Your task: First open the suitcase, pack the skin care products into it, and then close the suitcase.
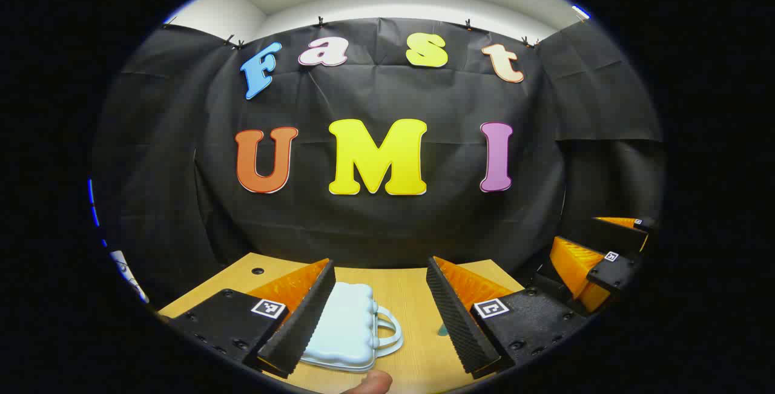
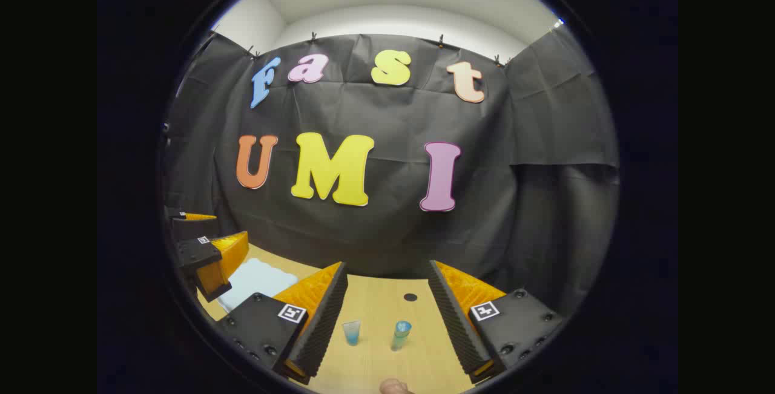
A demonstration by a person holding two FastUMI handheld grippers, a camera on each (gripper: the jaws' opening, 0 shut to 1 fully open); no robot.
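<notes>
Suitcase (image 1: pixel 345 327): pale blue, small, lid shut, flat on desk (image 1: pixel 412 297); left side hidden behind my left gripper (image 1: pixel 378 315), fingers wide. Two skin care tubes (image 2: pixel 351 332) (image 2: pixel 400 334): bluish, small, upright on the desk between my right gripper's (image 2: pixel 387 315) wide fingers; details unclear.

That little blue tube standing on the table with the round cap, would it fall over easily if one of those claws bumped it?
Probably yes. The capped tube stands upright, tall for its narrow foot, and already seems to lean a little. It looks small and likely light, so a nudge from the right gripper, whose jaws stand open around it, could tip it. Once down, its round shape might roll on the smooth table.
</notes>
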